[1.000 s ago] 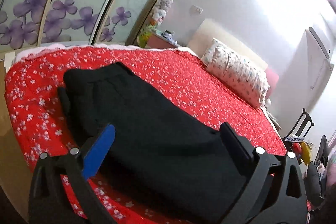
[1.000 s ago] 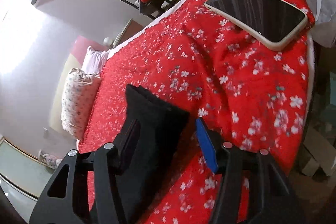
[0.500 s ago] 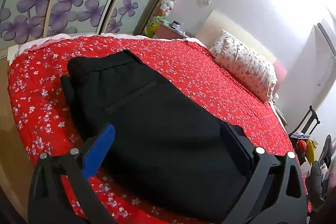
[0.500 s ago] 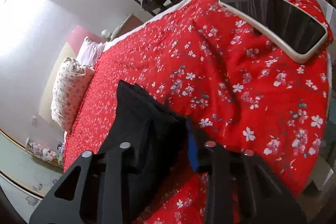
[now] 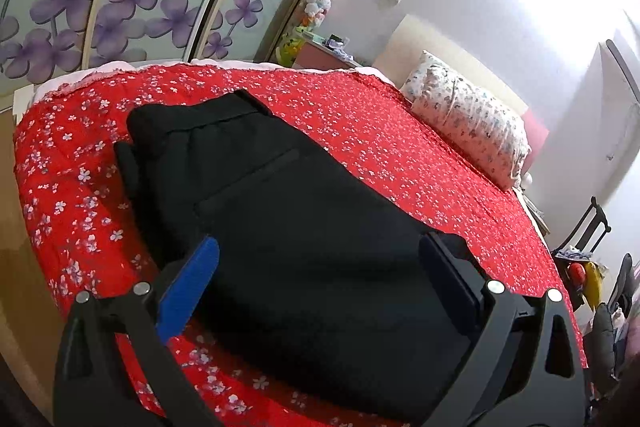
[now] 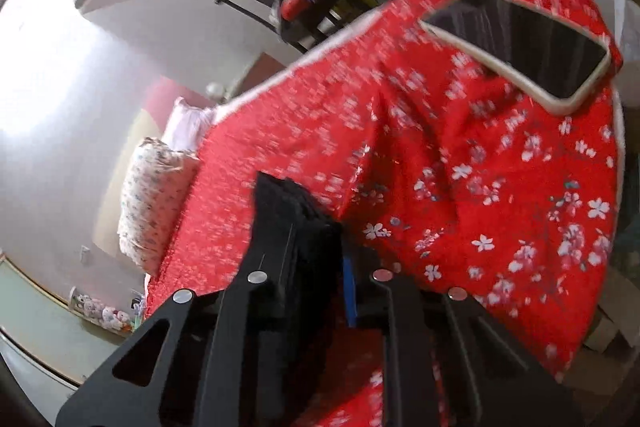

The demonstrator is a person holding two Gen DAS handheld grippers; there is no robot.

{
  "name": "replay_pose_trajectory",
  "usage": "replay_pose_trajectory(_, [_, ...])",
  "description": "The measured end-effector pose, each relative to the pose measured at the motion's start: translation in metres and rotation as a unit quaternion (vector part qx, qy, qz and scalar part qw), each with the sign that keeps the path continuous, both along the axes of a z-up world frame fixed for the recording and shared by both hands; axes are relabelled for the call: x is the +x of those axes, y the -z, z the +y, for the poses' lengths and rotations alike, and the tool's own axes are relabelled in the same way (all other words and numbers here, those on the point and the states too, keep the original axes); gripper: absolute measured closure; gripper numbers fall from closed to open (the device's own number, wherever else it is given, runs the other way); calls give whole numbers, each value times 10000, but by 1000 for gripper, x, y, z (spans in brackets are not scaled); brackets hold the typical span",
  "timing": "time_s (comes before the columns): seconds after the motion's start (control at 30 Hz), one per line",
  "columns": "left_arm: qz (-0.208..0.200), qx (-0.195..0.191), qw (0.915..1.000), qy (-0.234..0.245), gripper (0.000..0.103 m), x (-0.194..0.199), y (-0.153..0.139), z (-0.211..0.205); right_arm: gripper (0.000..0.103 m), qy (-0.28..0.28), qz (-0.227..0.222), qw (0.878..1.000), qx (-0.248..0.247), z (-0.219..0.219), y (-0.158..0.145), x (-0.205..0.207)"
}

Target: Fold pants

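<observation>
From the left wrist, one pair of black pants (image 5: 288, 227) is lying flat on the red floral bedspread (image 5: 380, 131), and the left gripper (image 5: 320, 259) is hovering over it with jaws spread wide, gripping nothing (one pillow (image 5: 468, 123) is sitting by the headboard). From the right wrist, the right gripper (image 6: 316, 239) is closing on the bunched end of the pants (image 6: 296, 219), fabric already between its fingers, one phone (image 6: 520, 43) resting at the bed's corner. I'd judge this the grasping step, and next that end needs lifting and carrying over the rest.
</observation>
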State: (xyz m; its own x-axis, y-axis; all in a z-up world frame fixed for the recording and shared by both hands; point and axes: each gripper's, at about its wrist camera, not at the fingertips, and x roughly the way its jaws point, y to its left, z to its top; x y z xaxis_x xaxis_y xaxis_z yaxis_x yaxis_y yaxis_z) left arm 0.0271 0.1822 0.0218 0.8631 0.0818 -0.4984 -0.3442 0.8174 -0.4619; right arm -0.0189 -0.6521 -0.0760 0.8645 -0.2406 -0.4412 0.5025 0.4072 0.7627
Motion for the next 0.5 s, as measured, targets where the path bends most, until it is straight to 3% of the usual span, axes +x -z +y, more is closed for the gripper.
replay_pose_trajectory(0.2, [-7,-45,10000,-4,3,-1,1,3,87,-605,-609,9910,-1025,47,-47,6])
replay_pose_trajectory(0.33, [-9,-52,10000,4,3,-2,1,3,87,-1428,-627,9716,-1780,107,-77,31])
replay_pose_trajectory(0.5, [-25,-86,10000,45,3,-2,3,4,87,-2581,-576,9424,-2049,195,-89,75])
